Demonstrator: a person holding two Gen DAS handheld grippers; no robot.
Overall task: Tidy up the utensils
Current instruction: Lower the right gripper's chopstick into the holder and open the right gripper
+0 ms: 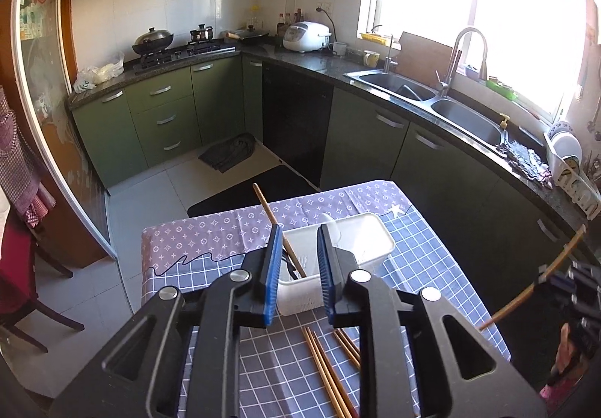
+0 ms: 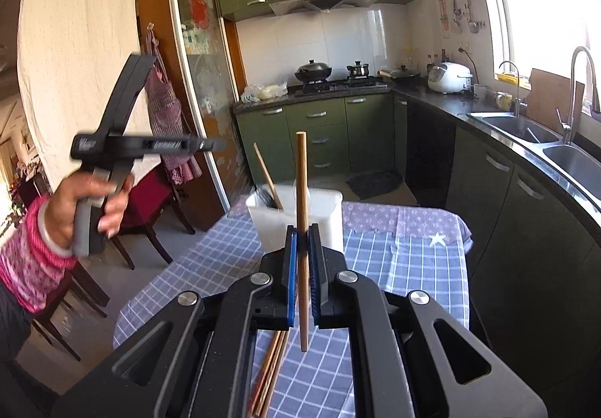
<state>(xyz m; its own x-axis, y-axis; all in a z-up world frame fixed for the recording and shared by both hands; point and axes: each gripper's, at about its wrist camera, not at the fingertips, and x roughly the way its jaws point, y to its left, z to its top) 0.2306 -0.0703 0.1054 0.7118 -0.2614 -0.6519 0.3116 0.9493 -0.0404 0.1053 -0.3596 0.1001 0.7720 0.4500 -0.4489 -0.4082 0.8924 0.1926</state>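
Observation:
A white utensil holder (image 1: 360,241) stands on the checked tablecloth (image 1: 443,267); it also shows in the right wrist view (image 2: 326,219). One wooden chopstick (image 1: 276,224) leans in it, also seen from the right (image 2: 266,175). My left gripper (image 1: 298,241) is open and empty, just above the holder's near end. My right gripper (image 2: 302,241) is shut on a single wooden chopstick (image 2: 301,192), held upright short of the holder. It appears at the right edge of the left wrist view (image 1: 533,282). Several loose chopsticks (image 1: 326,369) lie on the cloth near me.
A small table carries the cloth (image 2: 413,267). Green kitchen cabinets (image 1: 165,117), a stove with a wok (image 1: 154,40) and a double sink (image 1: 432,95) ring the room. A dark wooden chair (image 2: 150,215) stands left of the table. The left hand and its gripper (image 2: 112,155) are raised at left.

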